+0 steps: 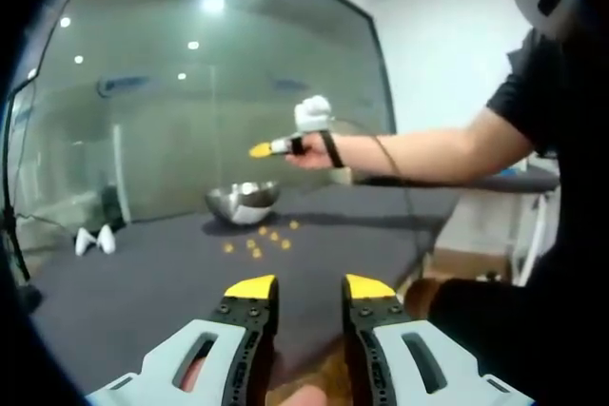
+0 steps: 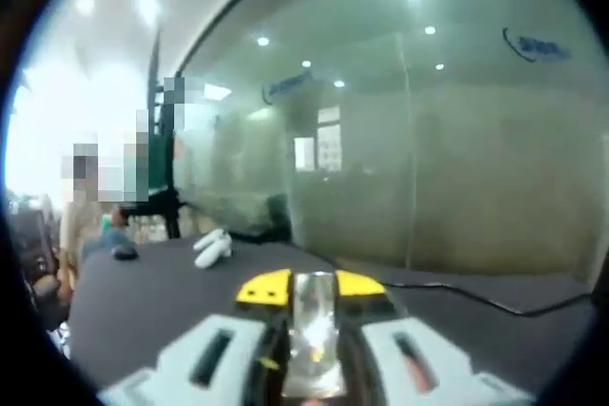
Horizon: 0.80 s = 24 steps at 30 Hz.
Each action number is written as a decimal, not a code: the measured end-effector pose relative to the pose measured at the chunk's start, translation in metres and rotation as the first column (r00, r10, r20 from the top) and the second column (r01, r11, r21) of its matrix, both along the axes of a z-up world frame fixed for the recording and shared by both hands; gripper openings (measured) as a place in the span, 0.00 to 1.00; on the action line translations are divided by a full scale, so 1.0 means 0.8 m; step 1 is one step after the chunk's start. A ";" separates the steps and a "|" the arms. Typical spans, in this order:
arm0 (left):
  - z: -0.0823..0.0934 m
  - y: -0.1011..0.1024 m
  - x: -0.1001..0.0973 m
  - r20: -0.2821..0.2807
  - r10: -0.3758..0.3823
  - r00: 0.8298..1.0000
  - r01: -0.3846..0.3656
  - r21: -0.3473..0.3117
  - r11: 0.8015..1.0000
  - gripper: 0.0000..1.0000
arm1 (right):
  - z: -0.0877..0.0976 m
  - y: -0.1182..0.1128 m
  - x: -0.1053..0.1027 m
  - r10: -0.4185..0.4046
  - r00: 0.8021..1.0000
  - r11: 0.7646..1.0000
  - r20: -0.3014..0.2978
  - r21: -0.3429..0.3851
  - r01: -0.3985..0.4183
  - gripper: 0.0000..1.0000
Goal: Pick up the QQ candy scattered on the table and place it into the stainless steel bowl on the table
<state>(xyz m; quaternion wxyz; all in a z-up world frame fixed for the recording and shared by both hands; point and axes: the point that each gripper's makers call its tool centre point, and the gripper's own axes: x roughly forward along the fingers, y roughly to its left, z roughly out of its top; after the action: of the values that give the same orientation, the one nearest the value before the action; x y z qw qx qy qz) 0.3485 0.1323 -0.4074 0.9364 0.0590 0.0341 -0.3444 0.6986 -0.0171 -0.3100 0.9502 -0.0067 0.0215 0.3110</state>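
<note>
While my left gripper (image 1: 310, 289) hangs open, candies (image 1: 259, 241) lie beside the bowl (image 1: 243, 201); my right gripper (image 2: 311, 288) clamps a shiny wrapper (image 2: 313, 335) (contents unclear).

One steel bowl (image 1: 244, 202) — seven scattered candies (image 1: 259, 241) — two white objects (image 1: 95, 241).

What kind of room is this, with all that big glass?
Probably an office or lab room. A big glass partition wall stands behind a dark-covered table, small round ceiling lights reflect in the glass, and a steel bowl and small candies sit on the table.
</note>
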 end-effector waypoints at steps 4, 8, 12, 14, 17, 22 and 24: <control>0.002 -0.002 -0.002 0.004 -0.004 1.000 0.004 -0.001 1.000 0.28 | -0.001 -0.003 -0.010 0.003 1.000 1.000 0.004 -0.003 -0.003 0.17; 0.003 -0.003 -0.002 0.006 -0.007 1.000 0.007 -0.001 1.000 0.28 | 0.001 -0.009 -0.020 0.018 1.000 1.000 0.014 -0.007 -0.018 0.16; 0.002 -0.003 -0.001 0.007 -0.005 1.000 0.005 0.000 1.000 0.28 | 0.005 -0.017 -0.041 0.041 0.999 0.999 0.027 0.005 -0.041 0.18; 0.003 -0.002 0.000 0.009 -0.002 1.000 0.002 -0.007 1.000 0.28 | 0.005 -0.022 -0.056 0.049 0.998 0.999 0.041 -0.005 -0.049 0.18; 0.005 -0.001 0.000 0.014 0.000 1.000 0.000 -0.011 1.000 0.28 | 0.001 -0.031 -0.084 0.065 0.997 0.998 0.048 -0.004 -0.065 0.18; 0.006 -0.003 -0.001 0.015 -0.010 1.000 0.010 -0.008 1.000 0.28 | -0.006 -0.046 -0.116 0.081 0.995 0.997 0.053 0.009 -0.082 0.18; 0.005 -0.004 -0.001 0.015 -0.014 1.000 0.014 -0.006 1.000 0.28 | -0.006 -0.051 -0.130 0.087 0.993 0.996 0.074 0.004 -0.088 0.18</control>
<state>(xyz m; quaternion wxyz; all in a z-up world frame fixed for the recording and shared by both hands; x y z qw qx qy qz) 0.3480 0.1291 -0.4032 0.9343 0.0592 0.0255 -0.3505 0.5948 -0.0575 -0.3146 0.9358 -0.0154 -0.0152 0.3519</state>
